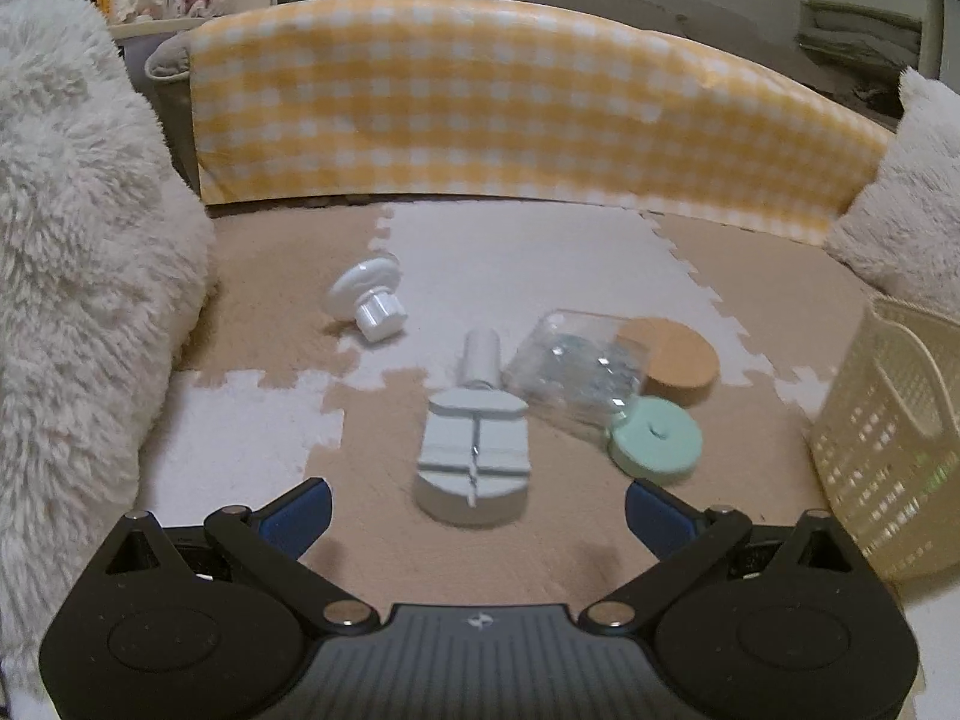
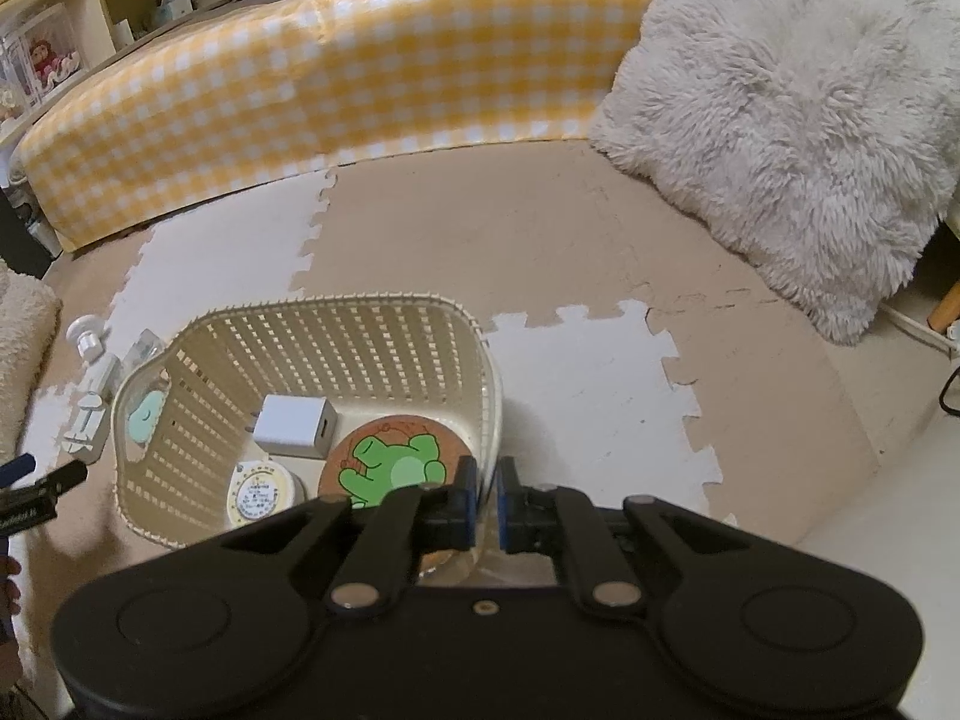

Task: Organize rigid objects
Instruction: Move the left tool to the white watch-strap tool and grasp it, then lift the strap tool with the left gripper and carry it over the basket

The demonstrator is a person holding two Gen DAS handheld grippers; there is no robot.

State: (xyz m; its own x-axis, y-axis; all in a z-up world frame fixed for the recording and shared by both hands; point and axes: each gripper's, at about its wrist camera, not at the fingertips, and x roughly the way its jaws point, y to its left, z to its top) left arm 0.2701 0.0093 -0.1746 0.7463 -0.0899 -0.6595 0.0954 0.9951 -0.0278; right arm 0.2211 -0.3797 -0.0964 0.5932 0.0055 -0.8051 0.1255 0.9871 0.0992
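My left gripper [image 1: 477, 510] is open and hangs low over the mat. Just beyond its fingers lies a pale blue-white clamp tool [image 1: 474, 456] with a white handle. Near it are a white suction knob [image 1: 372, 294], a clear plastic bag [image 1: 576, 372], a cork coaster [image 1: 672, 354] and a mint round piece [image 1: 657, 441]. My right gripper [image 2: 487, 498] is shut on the near rim of the cream lattice basket [image 2: 360, 306]. The basket holds a white charger cube [image 2: 294, 426], a frog coaster [image 2: 396, 468] and a round yellowish disc [image 2: 261, 495].
A yellow checked cushion [image 1: 510, 102] borders the mat's far side. Fluffy white pillows stand at the left [image 1: 72, 240] and right [image 2: 792, 120]. The basket [image 1: 888, 450] sits right of the loose items. The left gripper [image 2: 42, 474] shows at the right wrist view's left edge.
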